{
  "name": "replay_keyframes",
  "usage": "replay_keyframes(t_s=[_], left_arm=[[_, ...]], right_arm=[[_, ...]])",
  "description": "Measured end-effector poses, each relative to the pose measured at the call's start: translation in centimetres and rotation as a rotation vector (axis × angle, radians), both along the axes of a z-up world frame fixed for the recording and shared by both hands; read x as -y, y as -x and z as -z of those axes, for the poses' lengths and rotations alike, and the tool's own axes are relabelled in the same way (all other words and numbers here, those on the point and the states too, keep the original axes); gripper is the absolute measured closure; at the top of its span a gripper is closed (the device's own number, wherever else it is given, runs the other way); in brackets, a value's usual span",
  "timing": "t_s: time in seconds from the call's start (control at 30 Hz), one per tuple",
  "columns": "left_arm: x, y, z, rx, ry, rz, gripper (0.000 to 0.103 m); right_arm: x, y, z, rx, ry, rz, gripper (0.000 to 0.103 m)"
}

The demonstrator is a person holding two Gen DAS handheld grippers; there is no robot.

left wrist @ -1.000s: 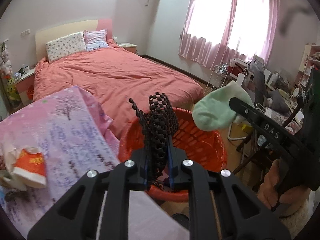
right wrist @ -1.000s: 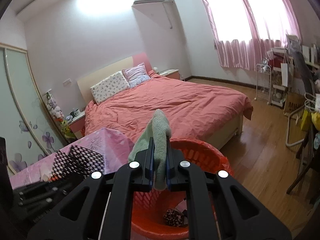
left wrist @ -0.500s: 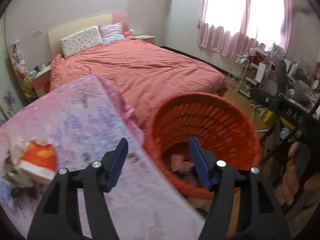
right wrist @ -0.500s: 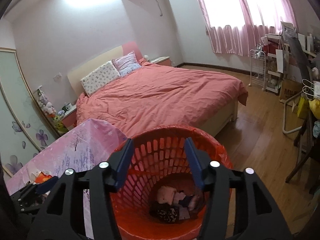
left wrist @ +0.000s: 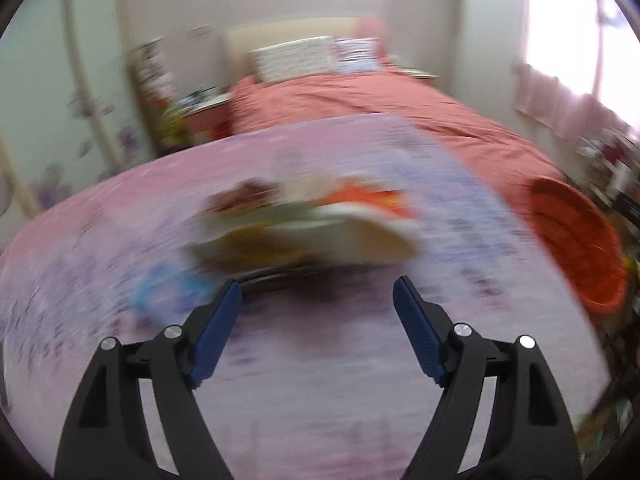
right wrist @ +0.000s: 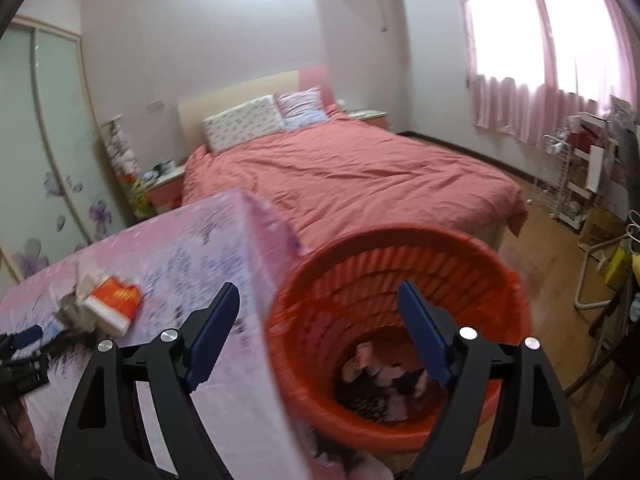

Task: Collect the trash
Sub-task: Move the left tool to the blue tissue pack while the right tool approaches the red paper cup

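Both jaws just opened, nothing between — left gripper (left wrist: 318, 300) facing trash pile (left wrist: 304, 224), right gripper (right wrist: 320, 302) over orange basket (right wrist: 500, 264); likely light, crumpling, best pinched at the white edge.

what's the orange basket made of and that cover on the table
Orange basket: looks like moulded plastic, slightly glossy, its walls a grid of regular slots. Table cover: seems a thin printed sheet, pink and lilac, creased and hanging at the corner; cloth or plastic film, the frames leave that open.

Left hand-held gripper (left wrist: 318, 292) and right hand-held gripper (right wrist: 318, 300), jaws just opened, empty
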State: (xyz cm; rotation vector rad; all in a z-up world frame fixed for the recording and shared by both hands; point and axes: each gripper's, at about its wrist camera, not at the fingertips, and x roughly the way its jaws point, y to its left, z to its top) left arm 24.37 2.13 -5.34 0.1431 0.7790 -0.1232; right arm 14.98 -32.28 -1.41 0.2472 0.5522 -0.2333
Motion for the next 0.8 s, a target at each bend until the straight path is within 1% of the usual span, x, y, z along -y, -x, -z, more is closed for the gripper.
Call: replay_keyframes(t_s=[0.13,0.17,0.27,0.5,0.6,0.67,0.7,0.8], left_arm=[[-5.7,-1.1,1.5,-0.057,0.005,-0.126,0.026],[-6.9,-1.3,2.0,-0.078,0.010,-0.146,0.026],[-8.6,-2.0,3.2,-0.119,0.032,-0.174,0.026],[-10.3,-3.7,4.2,-0.143,0.015,-0.228,0.027],[-13.2,-4.4,4.1,-0.134,-0.013,-0.285,0.028],[-15.1,-4.6,4.0,-0.137,-0.018,-0.325,0.028],[-16.3,-4.7,3.8,-0.137,-0.006,-0.350,0.028],[-18.6,-4.2,2.6,-0.108,0.096,-0.377,0.026]], right_arm=[[-2.6,-0.7,0.6,-0.026,-0.028,-0.062,0.022],[-3.4,-0.9,0.7,-0.035,-0.031,-0.079,0.022],[-6.2,-1.2,1.4,-0.059,-0.031,-0.127,0.022],[-9.9,-1.8,1.9,-0.094,-0.020,-0.192,0.022],[-11.1,-2.2,2.2,-0.104,-0.012,-0.212,0.022],[-11.7,-2.5,2.5,-0.111,-0.009,-0.221,0.022],[-12.0,-2.8,2.6,-0.115,-0.007,-0.226,0.022],[-13.0,-3.3,3.0,-0.125,-0.004,-0.239,0.022]])
